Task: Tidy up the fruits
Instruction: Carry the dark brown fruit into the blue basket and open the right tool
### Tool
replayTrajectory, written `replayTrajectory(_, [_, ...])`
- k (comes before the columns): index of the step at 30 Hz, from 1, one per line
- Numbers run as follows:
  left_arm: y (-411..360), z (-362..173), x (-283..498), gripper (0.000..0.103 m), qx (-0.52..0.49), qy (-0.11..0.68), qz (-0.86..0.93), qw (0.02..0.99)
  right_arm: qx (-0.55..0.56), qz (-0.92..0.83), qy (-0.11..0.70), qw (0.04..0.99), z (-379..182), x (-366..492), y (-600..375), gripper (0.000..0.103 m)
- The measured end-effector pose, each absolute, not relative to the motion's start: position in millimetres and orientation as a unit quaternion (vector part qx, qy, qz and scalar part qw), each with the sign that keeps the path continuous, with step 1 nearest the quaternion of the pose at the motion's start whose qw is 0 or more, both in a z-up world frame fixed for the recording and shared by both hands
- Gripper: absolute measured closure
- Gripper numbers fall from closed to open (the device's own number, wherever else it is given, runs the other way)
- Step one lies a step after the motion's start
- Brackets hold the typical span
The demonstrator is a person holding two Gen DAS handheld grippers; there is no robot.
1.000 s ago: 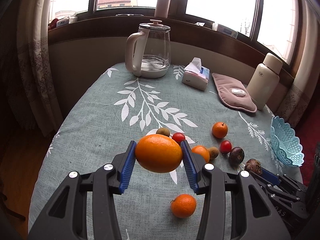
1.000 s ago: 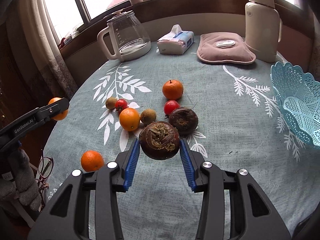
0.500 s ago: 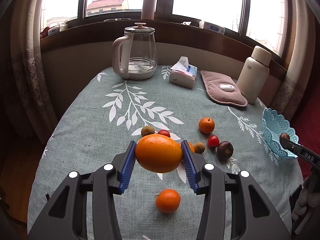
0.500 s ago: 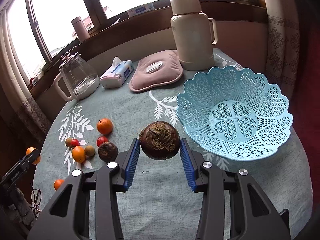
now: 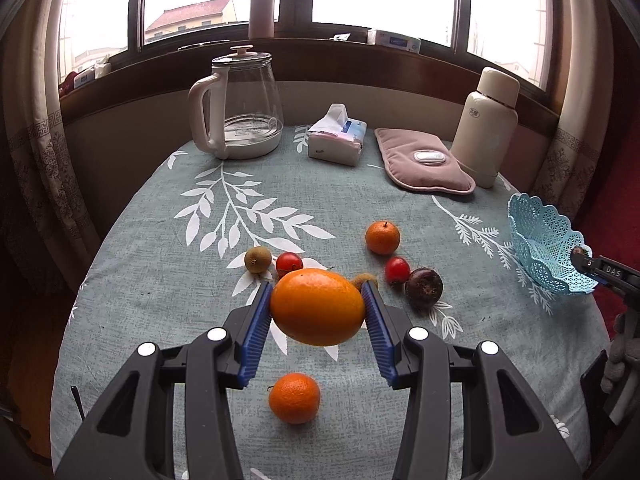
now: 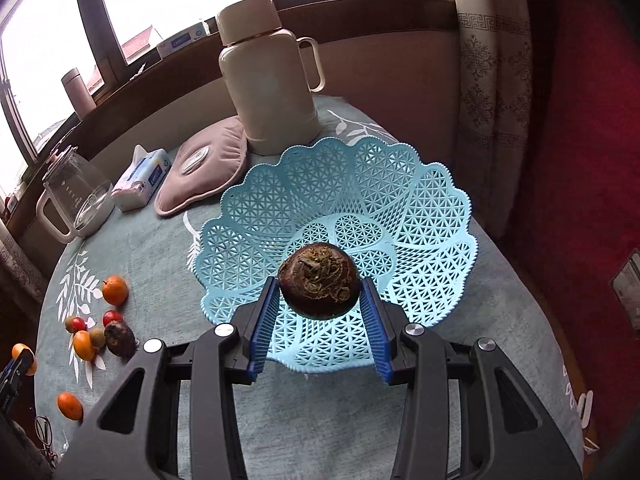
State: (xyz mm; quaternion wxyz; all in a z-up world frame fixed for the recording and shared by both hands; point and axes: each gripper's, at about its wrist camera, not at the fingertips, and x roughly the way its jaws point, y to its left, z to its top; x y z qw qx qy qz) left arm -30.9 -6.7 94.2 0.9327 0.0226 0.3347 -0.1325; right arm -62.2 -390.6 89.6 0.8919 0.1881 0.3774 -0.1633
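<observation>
My left gripper (image 5: 318, 312) is shut on a large orange (image 5: 318, 307) and holds it above the table. My right gripper (image 6: 319, 294) is shut on a dark brown fruit (image 6: 319, 285) and holds it over the near side of the light blue lattice basket (image 6: 420, 208), which holds nothing. The basket also shows at the right edge of the left wrist view (image 5: 540, 248). On the tablecloth lie a small orange (image 5: 295, 398), another orange (image 5: 383, 237), two red fruits (image 5: 397, 269) (image 5: 289, 263), a kiwi (image 5: 257, 259) and a second dark fruit (image 5: 424, 288).
At the back of the table stand a glass kettle (image 5: 240, 112), a tissue pack (image 5: 338, 138), a pink heat pad (image 5: 426, 164) and a cream thermos (image 5: 486, 124). The thermos (image 6: 272, 80) stands right behind the basket. A red floor lies to the right of the table.
My right gripper has carried the dark fruit from over the fruit cluster rightward to above the basket. My left gripper has pulled back slightly with the orange in it.
</observation>
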Motion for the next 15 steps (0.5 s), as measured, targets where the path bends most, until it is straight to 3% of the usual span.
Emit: replayTrajectory(15, [-75.4, 97.8, -25.0, 0.057, 0.077, 0.325, -0.178, 0.926, 0.215, -0.177, 0.357, 0.892, 92.5, -67.3, -410.7, 0.057])
